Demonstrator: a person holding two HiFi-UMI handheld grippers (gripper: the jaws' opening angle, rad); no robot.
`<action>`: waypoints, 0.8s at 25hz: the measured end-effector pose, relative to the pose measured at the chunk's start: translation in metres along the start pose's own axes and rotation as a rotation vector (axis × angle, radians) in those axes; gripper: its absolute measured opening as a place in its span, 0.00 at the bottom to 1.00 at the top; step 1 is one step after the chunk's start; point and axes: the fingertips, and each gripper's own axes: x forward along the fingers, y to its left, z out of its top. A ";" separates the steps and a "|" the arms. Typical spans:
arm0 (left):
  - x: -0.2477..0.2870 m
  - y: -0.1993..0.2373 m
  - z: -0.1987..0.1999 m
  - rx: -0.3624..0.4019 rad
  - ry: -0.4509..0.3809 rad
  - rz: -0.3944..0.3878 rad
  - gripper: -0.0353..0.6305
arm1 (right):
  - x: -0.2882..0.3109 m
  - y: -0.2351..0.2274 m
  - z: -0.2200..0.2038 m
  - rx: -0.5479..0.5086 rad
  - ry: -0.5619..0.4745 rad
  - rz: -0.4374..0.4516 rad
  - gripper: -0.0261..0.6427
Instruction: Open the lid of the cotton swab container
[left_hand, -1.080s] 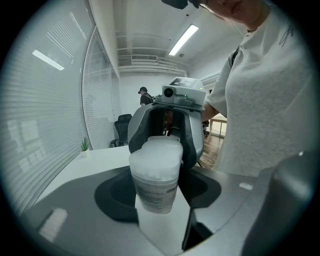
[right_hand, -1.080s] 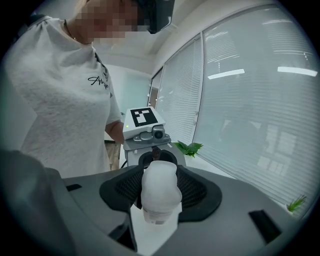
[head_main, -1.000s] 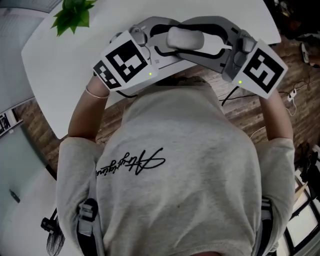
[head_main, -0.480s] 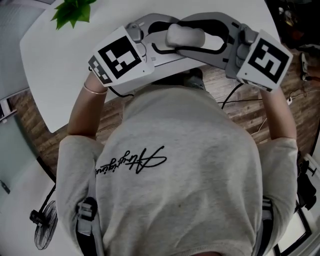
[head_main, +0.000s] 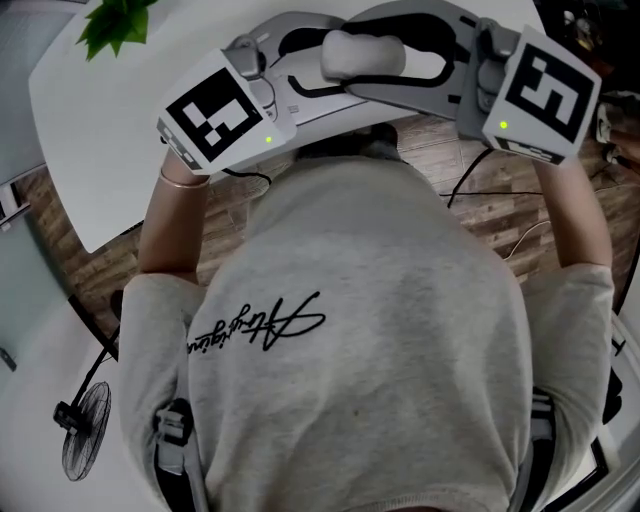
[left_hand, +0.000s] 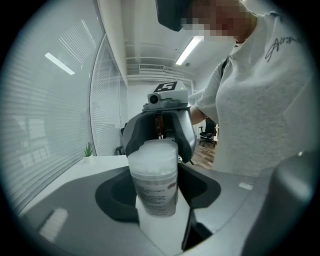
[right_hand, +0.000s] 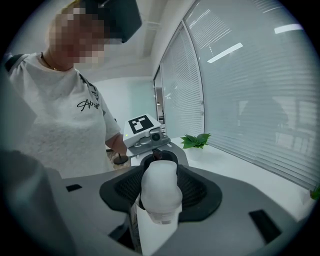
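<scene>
A small white cotton swab container (head_main: 362, 55) hangs in the air in front of the person's chest, caught between both grippers. My left gripper (head_main: 335, 62) is shut on its labelled body (left_hand: 155, 182), which stands between the grey jaws. My right gripper (head_main: 400, 58) comes from the other side and is shut on the rounded white lid end (right_hand: 160, 192). In the left gripper view the left gripper (left_hand: 157, 187) has the right one facing it just behind the container. The right gripper (right_hand: 160, 197) in its own view sees the left one opposite. The lid sits on the container.
The person's grey-shirted torso (head_main: 370, 330) fills the middle of the head view. A white table (head_main: 100, 150) lies beyond the grippers with a green plant (head_main: 115, 25) at its far left. Wooden floor with cables (head_main: 500, 215) is at right, and a fan (head_main: 85, 440) stands low left.
Both grippers, still holding the container between them, have shifted toward the top of the head view and a little left. Neither grip has changed.
</scene>
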 end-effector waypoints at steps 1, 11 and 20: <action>0.002 0.001 0.002 0.001 -0.004 0.003 0.39 | -0.003 -0.001 0.000 0.001 0.004 0.007 0.36; 0.022 0.011 0.008 0.015 -0.002 0.011 0.39 | -0.022 -0.013 -0.009 0.031 0.019 0.045 0.36; 0.033 0.027 0.011 0.007 0.006 0.019 0.39 | -0.031 -0.032 -0.009 0.090 -0.004 0.087 0.36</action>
